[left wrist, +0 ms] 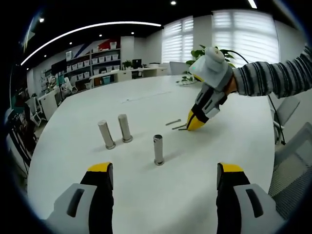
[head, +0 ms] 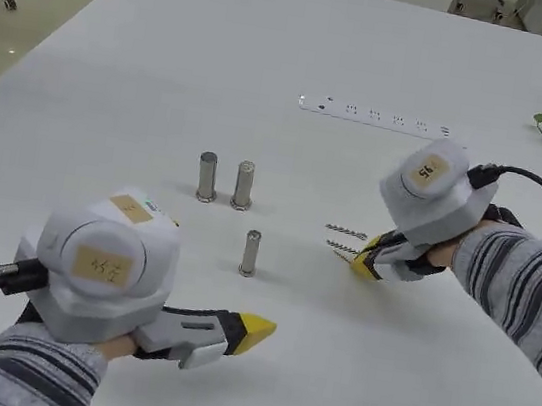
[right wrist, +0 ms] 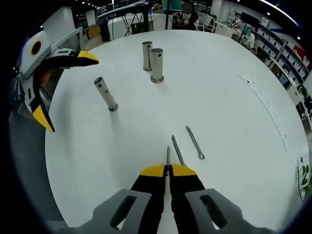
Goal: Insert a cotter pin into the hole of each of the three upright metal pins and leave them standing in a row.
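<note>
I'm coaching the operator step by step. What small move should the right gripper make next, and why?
Probably lift the right gripper slightly off the table, taking the cotter pin along. Its jaws look shut on that pin's end, two spare cotter pins lie alongside, and the lone metal pin stands with an empty hole before the open left gripper.

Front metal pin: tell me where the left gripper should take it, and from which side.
Grip the front metal pin mid-shaft, probably with the open left gripper coming level from the near side: it stands upright, straight ahead between those jaws. That leaves its top free for the cotter pin in the right gripper.
</note>
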`<state>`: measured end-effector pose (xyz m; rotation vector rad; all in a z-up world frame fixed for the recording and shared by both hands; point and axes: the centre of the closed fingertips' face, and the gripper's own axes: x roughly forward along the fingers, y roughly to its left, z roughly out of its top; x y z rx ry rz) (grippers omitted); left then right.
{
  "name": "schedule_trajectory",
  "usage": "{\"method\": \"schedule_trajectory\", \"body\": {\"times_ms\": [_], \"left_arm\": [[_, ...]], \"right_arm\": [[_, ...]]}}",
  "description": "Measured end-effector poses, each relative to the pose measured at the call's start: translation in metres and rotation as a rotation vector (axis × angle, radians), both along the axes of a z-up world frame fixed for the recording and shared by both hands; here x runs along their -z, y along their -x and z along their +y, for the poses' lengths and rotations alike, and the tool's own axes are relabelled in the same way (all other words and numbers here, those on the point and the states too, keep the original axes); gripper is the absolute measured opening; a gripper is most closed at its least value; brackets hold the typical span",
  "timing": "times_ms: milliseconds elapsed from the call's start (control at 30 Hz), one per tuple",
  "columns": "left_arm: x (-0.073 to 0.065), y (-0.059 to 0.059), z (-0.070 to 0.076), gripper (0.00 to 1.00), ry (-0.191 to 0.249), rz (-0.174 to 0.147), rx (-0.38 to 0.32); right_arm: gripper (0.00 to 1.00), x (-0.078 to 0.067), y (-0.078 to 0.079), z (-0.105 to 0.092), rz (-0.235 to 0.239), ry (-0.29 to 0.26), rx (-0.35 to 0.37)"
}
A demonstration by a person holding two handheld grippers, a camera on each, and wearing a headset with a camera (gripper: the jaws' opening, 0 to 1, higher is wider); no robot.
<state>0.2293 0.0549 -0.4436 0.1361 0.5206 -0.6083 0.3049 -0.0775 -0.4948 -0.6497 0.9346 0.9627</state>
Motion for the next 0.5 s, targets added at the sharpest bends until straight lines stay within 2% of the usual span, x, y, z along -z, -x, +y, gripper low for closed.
{"method": "schedule_trajectory", "body": {"times_ms": [100, 133, 167, 200, 367, 500], "left_arm": [[-0.001, 0.000, -0.001, 0.84, 0.001, -0.004, 0.005], [-0.001, 0.000, -0.001, 0.83, -0.002, -0.006, 0.006], [0.000, 0.000, -0.001, 0.83, -0.009, -0.007, 0.007], [0.000, 0.000, -0.001, 0.82, -0.009, -0.007, 0.007], [-0.003, 0.000, -0.002, 0.81, -0.007, -0.016, 0.012], [-0.006, 0.001, -0.005, 0.77, 0.000, -0.025, 0.026]], "right_arm": [[0.00, -0.002, 0.002, 0.000, -0.014, -0.006, -0.021], [0.00, -0.003, 0.001, 0.001, -0.032, -0.010, -0.034], [0.00, -0.008, -0.002, 0.002, -0.079, -0.014, -0.046], [0.00, -0.011, -0.002, 0.002, -0.091, -0.015, -0.051], [0.00, -0.021, 0.005, 0.000, -0.116, -0.020, -0.068], [0.00, -0.028, 0.011, 0.001, -0.154, -0.033, -0.094]]}}
